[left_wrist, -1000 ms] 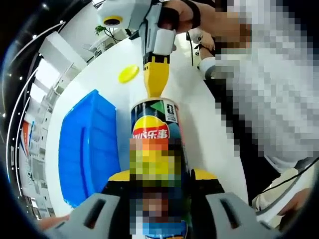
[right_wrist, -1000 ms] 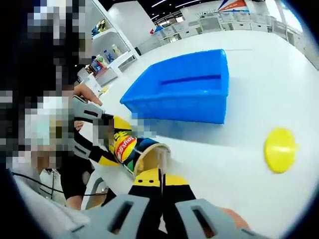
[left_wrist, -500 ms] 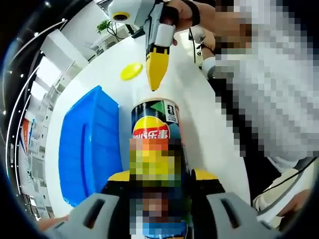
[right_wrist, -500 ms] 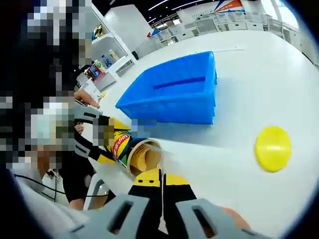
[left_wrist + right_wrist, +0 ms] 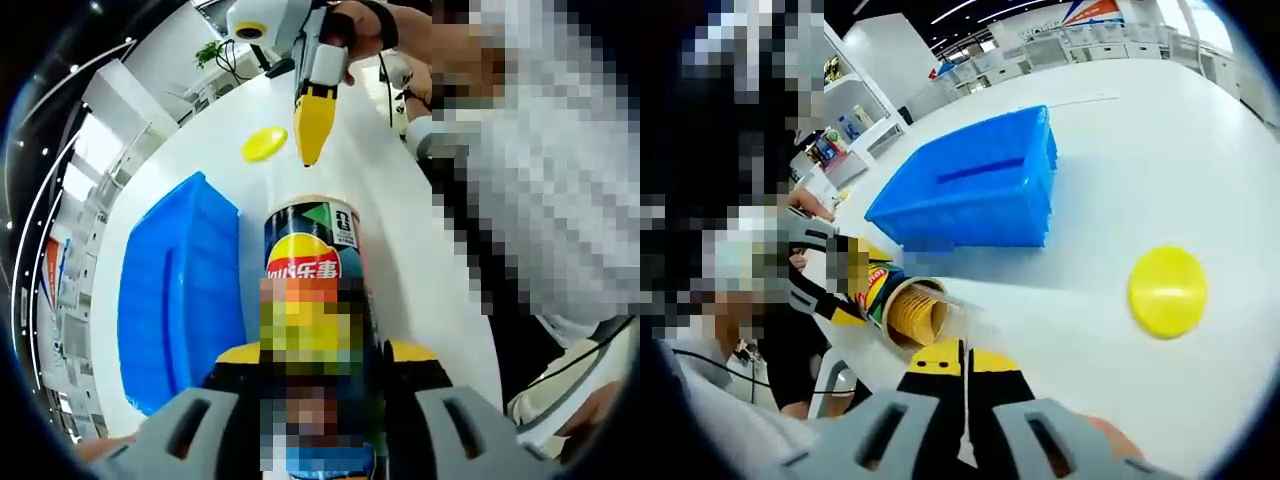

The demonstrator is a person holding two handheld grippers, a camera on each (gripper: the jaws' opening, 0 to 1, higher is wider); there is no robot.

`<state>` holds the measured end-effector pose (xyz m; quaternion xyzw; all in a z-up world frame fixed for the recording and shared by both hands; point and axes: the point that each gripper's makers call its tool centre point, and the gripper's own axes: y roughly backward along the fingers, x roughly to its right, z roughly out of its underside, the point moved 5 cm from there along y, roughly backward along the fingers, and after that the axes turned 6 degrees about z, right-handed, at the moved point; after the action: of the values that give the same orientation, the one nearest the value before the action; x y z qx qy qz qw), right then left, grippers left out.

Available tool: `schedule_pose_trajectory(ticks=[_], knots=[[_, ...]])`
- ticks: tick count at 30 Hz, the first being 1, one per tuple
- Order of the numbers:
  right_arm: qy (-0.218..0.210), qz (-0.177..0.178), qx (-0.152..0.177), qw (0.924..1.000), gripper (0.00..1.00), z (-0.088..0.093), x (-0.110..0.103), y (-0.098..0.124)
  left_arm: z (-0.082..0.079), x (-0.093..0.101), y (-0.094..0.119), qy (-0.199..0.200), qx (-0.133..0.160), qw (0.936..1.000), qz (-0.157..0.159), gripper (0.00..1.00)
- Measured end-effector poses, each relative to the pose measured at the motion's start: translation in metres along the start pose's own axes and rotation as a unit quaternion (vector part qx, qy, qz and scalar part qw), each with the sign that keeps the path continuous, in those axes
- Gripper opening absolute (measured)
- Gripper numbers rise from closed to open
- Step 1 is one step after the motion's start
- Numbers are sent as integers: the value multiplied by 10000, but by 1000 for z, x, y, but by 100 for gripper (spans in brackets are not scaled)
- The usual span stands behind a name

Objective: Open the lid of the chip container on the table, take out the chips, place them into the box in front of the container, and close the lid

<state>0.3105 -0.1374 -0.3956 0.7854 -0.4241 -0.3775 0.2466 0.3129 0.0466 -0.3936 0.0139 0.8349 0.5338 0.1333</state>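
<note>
The chip can (image 5: 310,262) lies on its side between the jaws of my left gripper (image 5: 318,362), which is shut on it. Its open mouth (image 5: 915,312) faces my right gripper, and stacked chips show inside. My right gripper (image 5: 965,372) is shut, with its yellow tips pressed together a short way in front of the can's mouth; I see it from the other side (image 5: 312,125) above the can. The yellow lid (image 5: 1167,291) lies flat on the white table, also seen beyond the can (image 5: 263,143). The blue box (image 5: 970,185) stands beside the can (image 5: 175,295).
The white table (image 5: 1160,150) stretches wide around the box and lid. A person's hand and sleeve (image 5: 400,40) hold the right gripper at the table's edge. Shelves and cabinets stand far behind the table.
My right gripper has drawn back from the can's mouth, still shut. The mouth now shows the chips inside. The can stays in my left gripper.
</note>
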Motion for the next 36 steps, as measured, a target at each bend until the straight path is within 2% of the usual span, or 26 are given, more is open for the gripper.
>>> schedule_pose_trajectory(ticks=[18,28,31,33,35,36], knots=[[-114,4,31,9999,0,3,15,9,1,-2,-2,32,26,10000,8,45],[-21,22,-12,10000,2,3,18,10,1,-3,-3,37,14,10000,17,45],[515,38,325,9981,4,-2,18,9,2,-4,-4,39,-11,10000,13,45],[941,8,657,9934,5,-5,18,10,2,-4,-3,40,-20,10000,27,45],[1256,-74,735,9893,6,-3,18,11,2,-4,-4,38,-24,10000,36,46],[1258,-81,766,9891,6,-3,18,12,2,-5,-4,33,-25,10000,38,46]])
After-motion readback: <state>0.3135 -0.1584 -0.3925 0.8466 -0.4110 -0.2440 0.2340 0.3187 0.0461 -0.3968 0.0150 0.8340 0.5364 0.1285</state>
